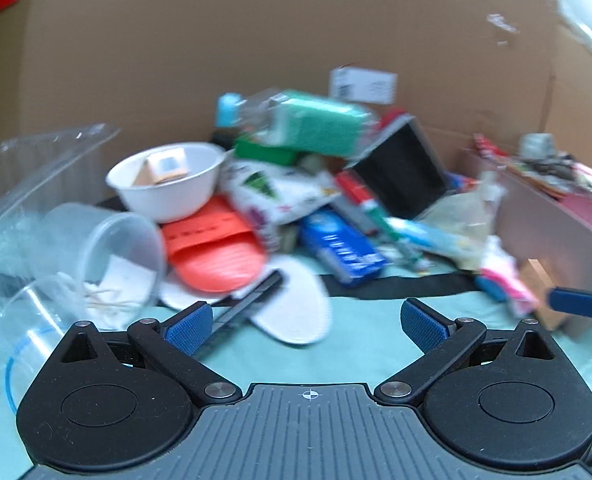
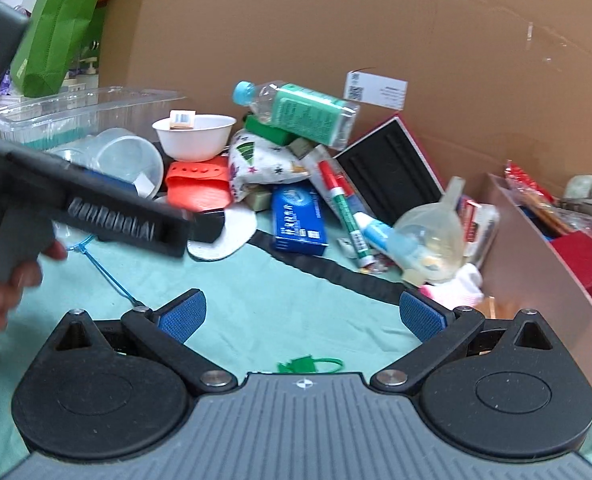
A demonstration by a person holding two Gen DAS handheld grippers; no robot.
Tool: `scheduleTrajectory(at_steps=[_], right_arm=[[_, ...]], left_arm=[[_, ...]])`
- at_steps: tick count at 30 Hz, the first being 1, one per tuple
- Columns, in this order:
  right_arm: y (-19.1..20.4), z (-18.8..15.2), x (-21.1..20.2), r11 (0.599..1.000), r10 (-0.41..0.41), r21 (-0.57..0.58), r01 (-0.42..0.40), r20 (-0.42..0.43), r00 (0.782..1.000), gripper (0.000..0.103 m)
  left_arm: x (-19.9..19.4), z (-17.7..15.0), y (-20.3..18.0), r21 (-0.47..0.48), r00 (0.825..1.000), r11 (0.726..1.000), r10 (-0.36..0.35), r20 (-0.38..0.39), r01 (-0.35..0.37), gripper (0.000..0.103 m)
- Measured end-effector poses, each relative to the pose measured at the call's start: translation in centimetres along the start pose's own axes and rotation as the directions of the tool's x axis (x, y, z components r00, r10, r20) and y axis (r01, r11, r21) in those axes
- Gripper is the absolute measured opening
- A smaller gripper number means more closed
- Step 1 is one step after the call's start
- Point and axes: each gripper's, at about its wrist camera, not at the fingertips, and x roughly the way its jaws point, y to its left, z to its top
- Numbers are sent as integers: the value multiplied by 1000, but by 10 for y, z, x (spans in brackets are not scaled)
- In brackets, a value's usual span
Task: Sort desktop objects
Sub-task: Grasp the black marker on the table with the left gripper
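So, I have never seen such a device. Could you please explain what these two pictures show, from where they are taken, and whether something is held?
There is no robot. A person holds a two-finger tool in each hand, and each tool has a camera looking along its fingers. One picture comes from the left gripper, the other from the right gripper. Both are open and hold nothing. In the right view you also see the left tool and the person's hand. On the green cloth lies a pile: a white bowl, a plastic bottle, a blue box, an orange slipper. A pink box stands at the right.
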Motion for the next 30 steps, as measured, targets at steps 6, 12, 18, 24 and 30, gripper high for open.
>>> scheduleTrajectory(at_steps=[6,12,18,24,30], right_arm=[[2,0,13,999,-3,47,5,-34,999,102],[-8,-4,15,996,-5,86,10,-53,999,102],[-15,-10,11,995,-5,95,10,-62,998,102],[-21,-11,10,992,-3,127,10,-59,998,102],[-20,-13,12,991,6,130,3,-68,998,102]], left_arm=[[29,-5,22,-11,997,1000,8,-75,-9,89],[26,-7,18,-14,990,998,-62,-128,60,67],[21,-12,9,-3,991,998,-62,-120,62,66],[24,10,24,27,998,999,20,-56,-19,76],[47,0,39,-38,987,999,19,-159,-25,58]])
